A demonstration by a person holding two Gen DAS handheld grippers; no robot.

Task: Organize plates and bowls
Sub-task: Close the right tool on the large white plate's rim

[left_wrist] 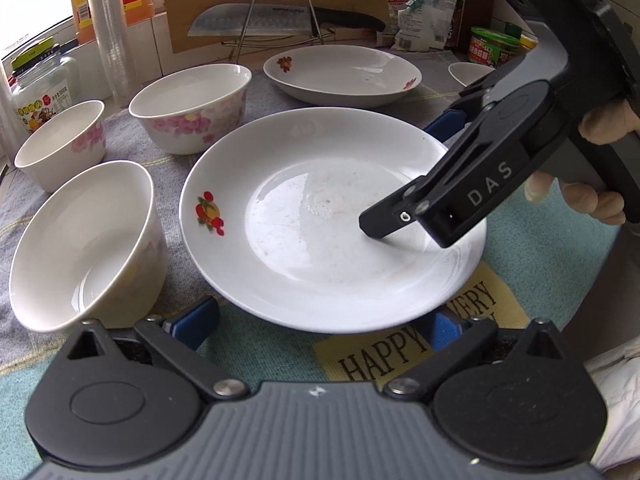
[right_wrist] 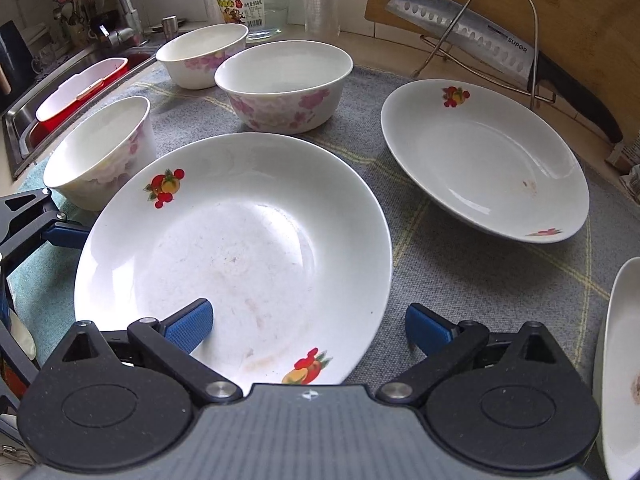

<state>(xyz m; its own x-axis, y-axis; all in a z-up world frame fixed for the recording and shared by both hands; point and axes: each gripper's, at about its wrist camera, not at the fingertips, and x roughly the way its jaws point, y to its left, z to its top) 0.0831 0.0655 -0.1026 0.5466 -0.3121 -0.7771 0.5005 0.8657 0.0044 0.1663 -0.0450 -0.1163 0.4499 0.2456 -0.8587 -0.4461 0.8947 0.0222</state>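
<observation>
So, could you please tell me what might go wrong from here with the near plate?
The right tool straddles the near plate's rim, open; closing on glazed china, it may slip. The left tool sits open at the opposite edge, so uneven lifting could tilt it against the closest bowl.

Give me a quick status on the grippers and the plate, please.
Left gripper open at near plate rim. Right gripper open, straddling its rim, one finger over it. Bowls clear.
</observation>
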